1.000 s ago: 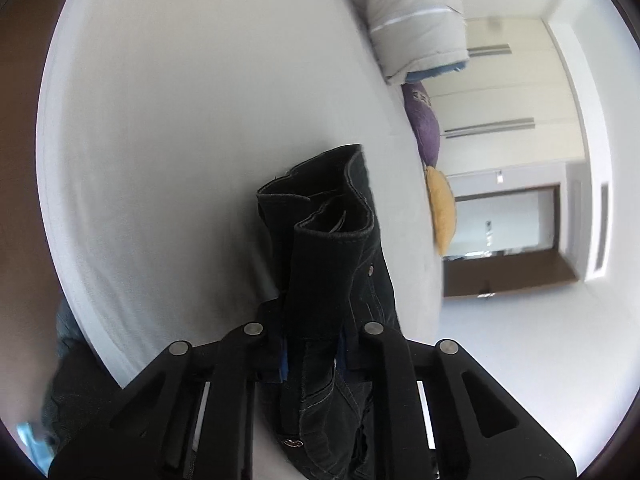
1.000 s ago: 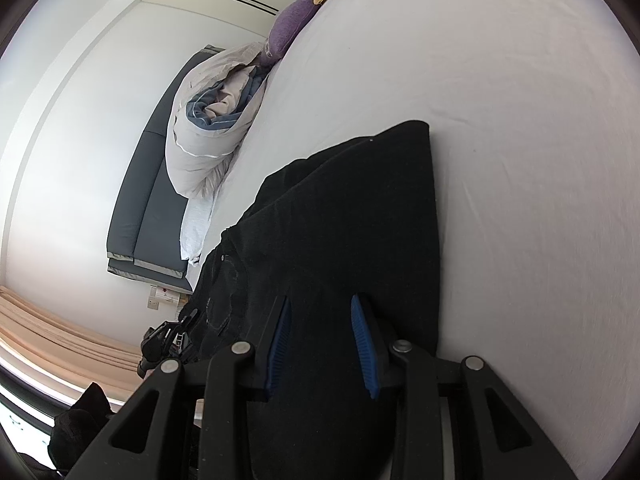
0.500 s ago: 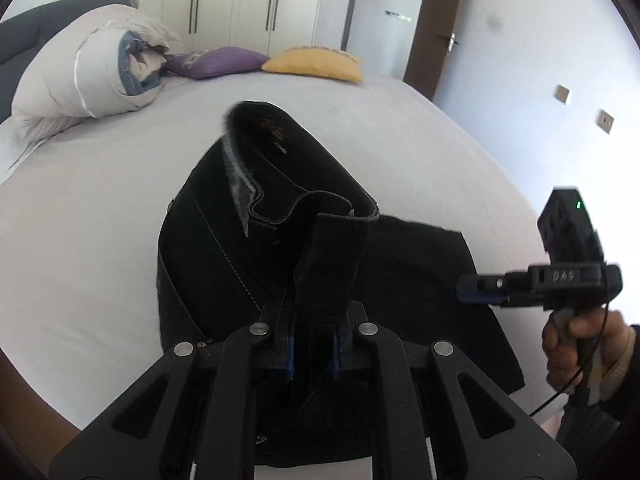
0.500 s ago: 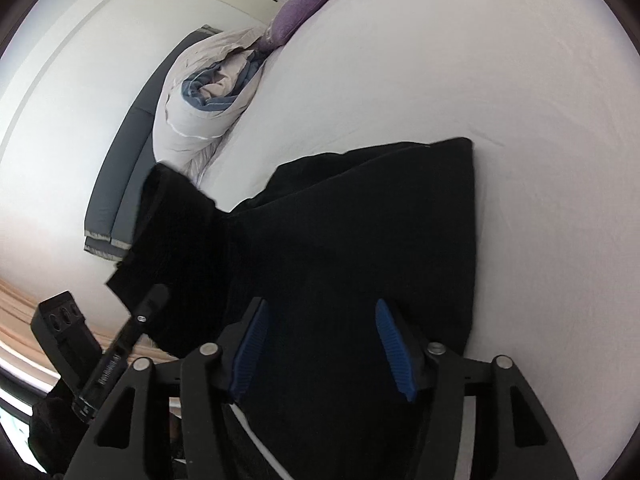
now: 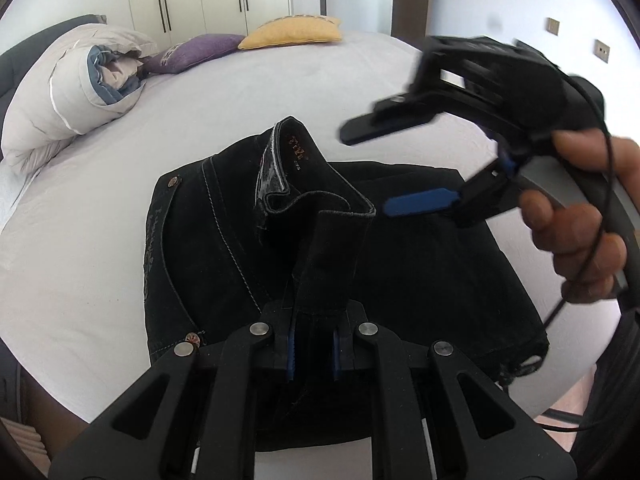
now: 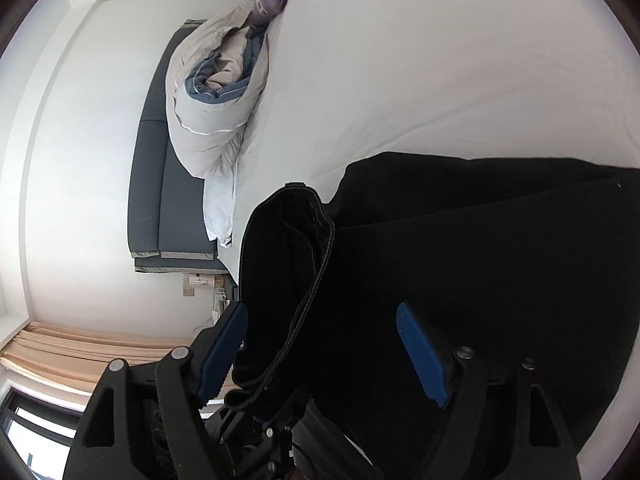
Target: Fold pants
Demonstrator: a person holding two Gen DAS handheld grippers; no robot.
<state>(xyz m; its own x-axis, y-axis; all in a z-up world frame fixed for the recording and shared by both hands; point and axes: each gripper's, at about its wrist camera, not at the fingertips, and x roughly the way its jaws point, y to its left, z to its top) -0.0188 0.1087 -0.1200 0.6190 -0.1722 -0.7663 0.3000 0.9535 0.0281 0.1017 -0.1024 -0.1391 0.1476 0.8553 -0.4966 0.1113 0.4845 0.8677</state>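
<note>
The left gripper is clamped tight on a raised fold of the black denim pants, which lie bunched on the white bedsheet, waistband standing up toward twelve o'clock. The right gripper has just been opening its jaws; they stand wide with the lifted cloth between them, blue pads not pressing it.

Risk as I judge it: that pinched fold is narrow, so a tug could slip it out and the waistband flop back, undoing the fold. And if the right jaws close where they are, they may catch only one layer and drag the stack askew.

From the left wrist you get the person's hand on the right tool at three o'clock, plus the yellow cushion and purple cushion at twelve. The right wrist hides that hand but shows the rolled grey-and-blue duvet at eleven o'clock against the dark grey headboard, and the pants' far flat panel at three.
</note>
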